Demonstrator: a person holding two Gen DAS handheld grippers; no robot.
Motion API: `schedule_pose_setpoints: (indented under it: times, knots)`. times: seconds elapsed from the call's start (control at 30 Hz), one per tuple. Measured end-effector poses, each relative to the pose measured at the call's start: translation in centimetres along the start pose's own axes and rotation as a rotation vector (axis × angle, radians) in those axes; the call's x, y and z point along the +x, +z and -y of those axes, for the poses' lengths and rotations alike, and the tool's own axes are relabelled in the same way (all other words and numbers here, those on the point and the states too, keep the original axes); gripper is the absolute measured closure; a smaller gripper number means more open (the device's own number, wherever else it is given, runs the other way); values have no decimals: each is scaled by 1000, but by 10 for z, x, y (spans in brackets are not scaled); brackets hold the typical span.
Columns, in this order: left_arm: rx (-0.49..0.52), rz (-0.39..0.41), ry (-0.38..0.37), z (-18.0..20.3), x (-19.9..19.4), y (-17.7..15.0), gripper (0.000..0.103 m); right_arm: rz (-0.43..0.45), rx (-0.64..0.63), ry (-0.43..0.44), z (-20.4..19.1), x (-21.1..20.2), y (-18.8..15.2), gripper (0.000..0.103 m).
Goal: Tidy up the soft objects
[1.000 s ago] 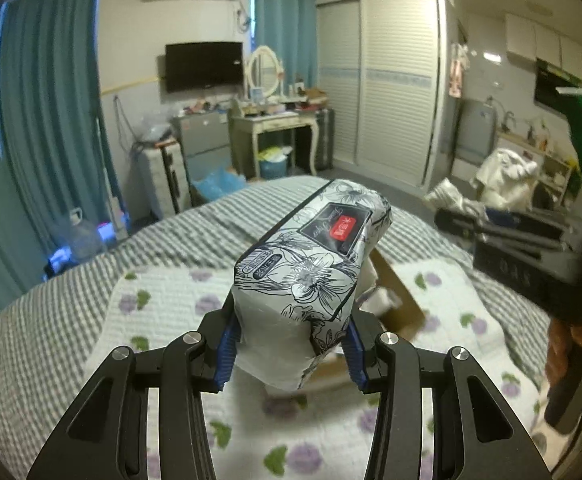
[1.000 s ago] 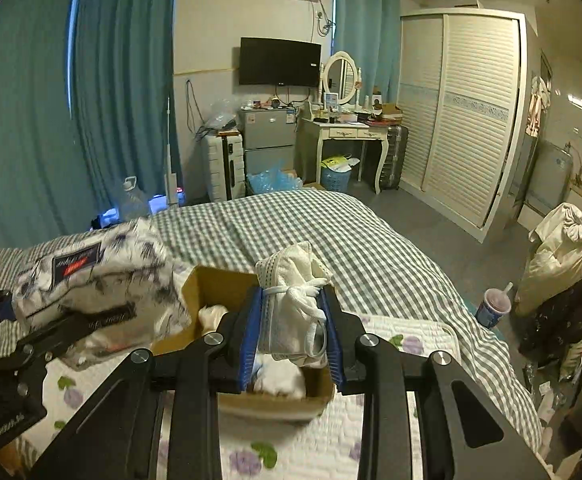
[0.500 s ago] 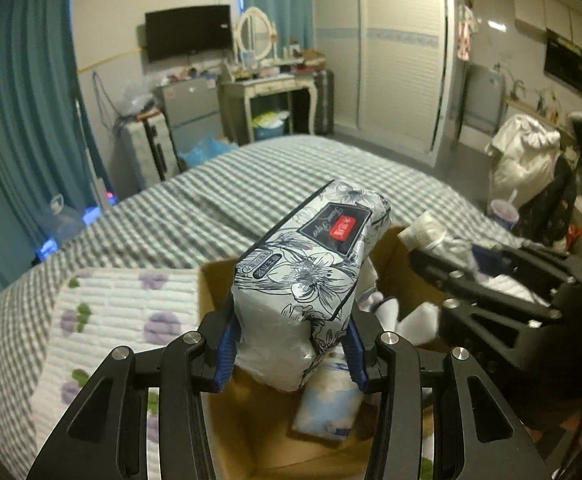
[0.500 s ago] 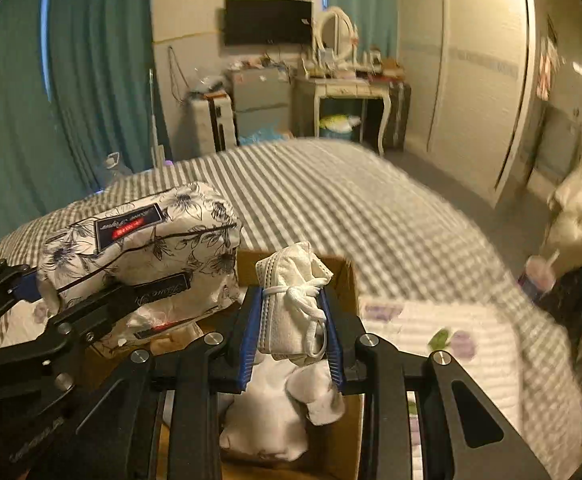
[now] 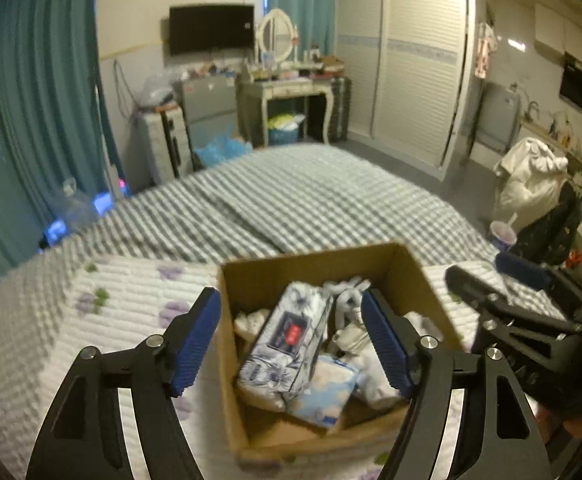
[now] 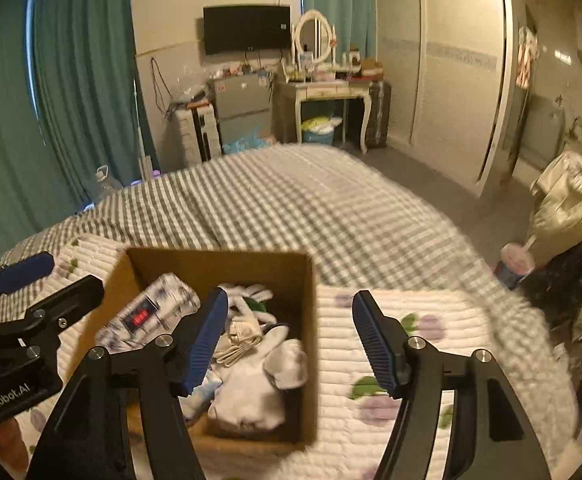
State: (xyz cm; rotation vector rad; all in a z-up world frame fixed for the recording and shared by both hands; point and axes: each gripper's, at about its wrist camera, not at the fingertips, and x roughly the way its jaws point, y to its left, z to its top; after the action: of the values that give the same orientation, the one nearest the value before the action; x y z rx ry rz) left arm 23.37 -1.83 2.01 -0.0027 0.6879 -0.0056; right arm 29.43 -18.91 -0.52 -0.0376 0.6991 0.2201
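Both grippers hang over an open cardboard box (image 5: 405, 264) that sits on a white quilt (image 5: 123, 300) printed with purple flowers, spread on a grey checked bed (image 5: 311, 196). The left gripper (image 5: 291, 332) has its jaws spread wide and holds nothing; below it, inside the box, a floral tissue pack (image 5: 287, 340) lies tilted against the left side, its red label up, resting on a pale blue pack (image 5: 323, 394). The right gripper (image 6: 287, 336) is likewise spread and empty, its left finger over the box and its right finger over the quilt. Beneath it in the box lie a beige bundle (image 6: 239, 338) and white cloth (image 6: 259, 388), just beside the tissue pack. A lidded cup (image 6: 515, 264) stands on the floor right of the bed.
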Motion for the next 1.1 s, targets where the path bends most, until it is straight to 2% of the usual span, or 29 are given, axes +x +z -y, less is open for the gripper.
schedule_pose_setpoints:
  times: [0.13,0.2,0.3,0.33,0.4,0.47,0.57,0.77,0.97,1.1]
  knots:
    - [28,89,28,5,-65,13,28,68,4,-38,4,-73,24,38]
    - [36,149,41,7,-104,17,13,99,6,-52,5,-106,31,38]
    - [40,234,40,8,-156,19,11,138,20,-55,9,-157,38,38]
    - [41,252,41,8,-169,19,11,158,26,-53,10,-177,40,36]
    - [37,281,46,8,-191,18,10,191,17,-61,9,-205,39,24]
    - [31,304,53,7,-209,14,7,226,4,-86,6,-234,37,17]
    - [22,370,56,5,-232,-1,5,255,-5,-66,0,-260,29,11]
    - [-24,440,63,-2,-238,-42,4,322,-45,-40,-14,-271,-10,0]
    - [-27,401,85,-12,-201,-79,4,408,-41,-19,-18,-236,-62,0]
    - [6,378,140,-15,-172,-100,4,373,-40,9,-17,-206,-81,0]
